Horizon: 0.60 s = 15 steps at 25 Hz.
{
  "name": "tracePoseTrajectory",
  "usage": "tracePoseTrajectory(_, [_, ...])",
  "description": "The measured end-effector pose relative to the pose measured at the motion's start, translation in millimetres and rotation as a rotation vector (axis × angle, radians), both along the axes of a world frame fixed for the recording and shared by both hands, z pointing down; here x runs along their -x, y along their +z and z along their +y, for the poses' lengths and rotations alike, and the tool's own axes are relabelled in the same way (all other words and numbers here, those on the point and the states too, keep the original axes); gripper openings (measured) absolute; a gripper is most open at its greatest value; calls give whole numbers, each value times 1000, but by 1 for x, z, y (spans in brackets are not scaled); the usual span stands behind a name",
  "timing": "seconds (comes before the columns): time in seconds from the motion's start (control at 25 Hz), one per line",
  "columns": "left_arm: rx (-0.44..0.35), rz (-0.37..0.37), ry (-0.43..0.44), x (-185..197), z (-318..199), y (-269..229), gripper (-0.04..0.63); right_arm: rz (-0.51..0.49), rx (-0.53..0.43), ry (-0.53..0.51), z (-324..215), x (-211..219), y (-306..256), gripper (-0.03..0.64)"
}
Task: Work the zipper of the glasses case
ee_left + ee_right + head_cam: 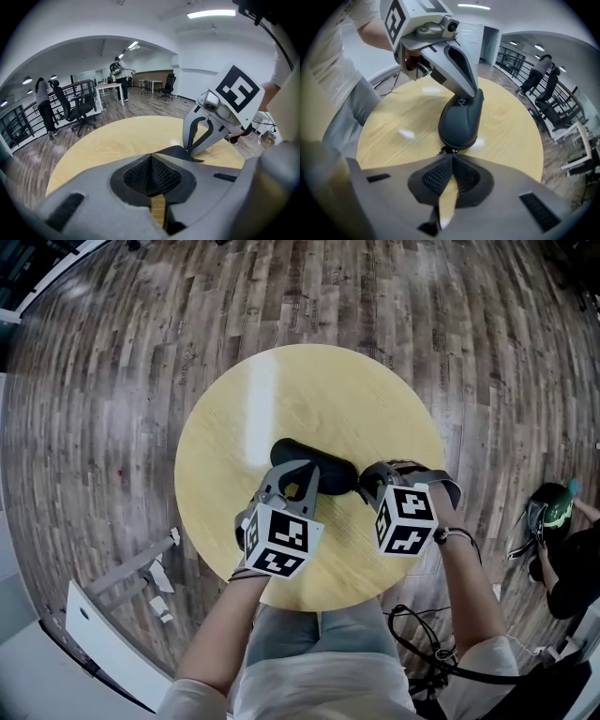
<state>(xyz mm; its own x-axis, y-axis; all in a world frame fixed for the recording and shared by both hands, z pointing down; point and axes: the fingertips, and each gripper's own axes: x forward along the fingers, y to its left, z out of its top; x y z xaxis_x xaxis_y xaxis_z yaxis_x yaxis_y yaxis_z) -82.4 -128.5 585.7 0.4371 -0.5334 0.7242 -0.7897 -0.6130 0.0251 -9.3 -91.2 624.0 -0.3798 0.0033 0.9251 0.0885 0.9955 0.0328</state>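
Glasses case [323, 468], black, oval and closed so its inside does not show, lies mid-frame in the head view on the round yellow bench [309, 381]. The left gripper [151, 158], clenched on nothing, presses its tips onto the case's left end. The right gripper [450, 157] is clamped on the zipper pull [446, 151] at the case's right end. Plank floor [122, 362] surrounds the bench.

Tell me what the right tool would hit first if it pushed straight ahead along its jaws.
The glasses case, almost at once. The right tool has its tips closed, seemingly on the zipper pull at the case's near end, and the case's body lies directly ahead.
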Motion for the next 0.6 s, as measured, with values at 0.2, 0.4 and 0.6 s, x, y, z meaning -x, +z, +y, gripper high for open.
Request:
tracePoseTrajectory(0.2, [5,-12,27,1,2,-1,2,4,34,206,18,7,-3,2])
tracePoseTrajectory(0.4, [-1,-2,39,3,3,-1,3,-61,111,394,35,20,-5,2])
tracePoseTrajectory(0.6, [-6,17,39,3,-1,-2,2,-119,136,547,41,38,-6,2])
